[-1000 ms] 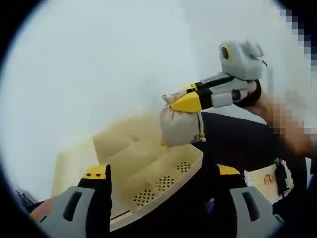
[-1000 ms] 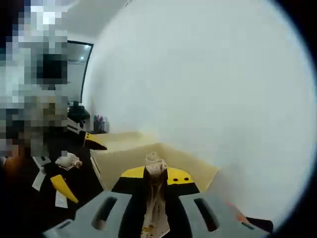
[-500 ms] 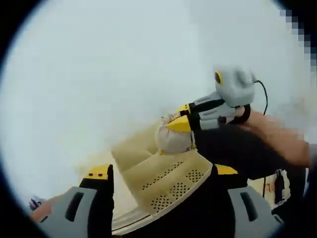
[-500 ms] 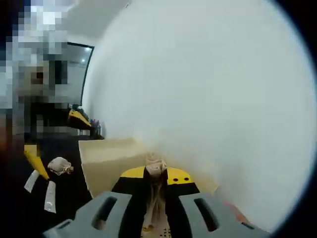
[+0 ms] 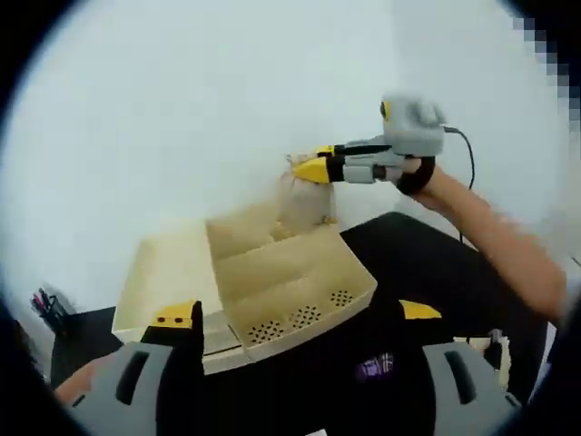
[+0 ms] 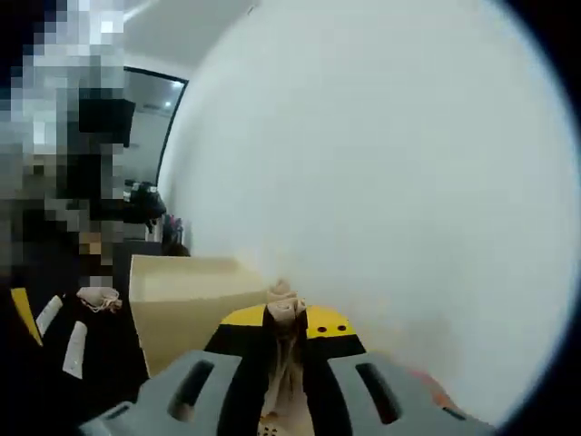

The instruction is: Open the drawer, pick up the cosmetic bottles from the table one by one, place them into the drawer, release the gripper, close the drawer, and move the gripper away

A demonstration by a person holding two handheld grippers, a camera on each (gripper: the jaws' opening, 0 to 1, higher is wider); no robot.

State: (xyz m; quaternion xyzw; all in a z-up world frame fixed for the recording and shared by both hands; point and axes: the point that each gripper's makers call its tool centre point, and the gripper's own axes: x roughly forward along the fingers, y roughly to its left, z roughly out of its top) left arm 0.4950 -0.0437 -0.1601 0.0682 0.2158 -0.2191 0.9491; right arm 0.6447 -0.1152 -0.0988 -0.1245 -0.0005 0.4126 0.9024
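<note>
A cream drawer unit point(image 5: 172, 272) stands on a black table against a white wall, its drawer point(image 5: 300, 295) pulled out, with a perforated front. My right gripper point(image 5: 307, 169) hangs above the back of the open drawer, shut on a beige cloth pouch point(image 5: 307, 205) that dangles toward it. In the right gripper view the pouch's gathered neck point(image 6: 282, 350) is pinched between the yellow-tipped jaws of my right gripper point(image 6: 282, 320), with the cream unit point(image 6: 186, 295) just ahead. My left gripper point(image 5: 298, 314) is held low in front of the drawer, open and holding nothing.
On the black table to the left lie another small pouch point(image 6: 96, 299) and two white tubes point(image 6: 73, 349). A purple-labelled item point(image 5: 372, 366) sits near my left gripper. Pens point(image 5: 44, 303) stand at the far left. A person's arm point(image 5: 495, 241) reaches in from the right.
My right gripper has carried the pouch up and back over the rear of the open drawer. The left gripper view has drawn back, so more of the drawer unit shows.
</note>
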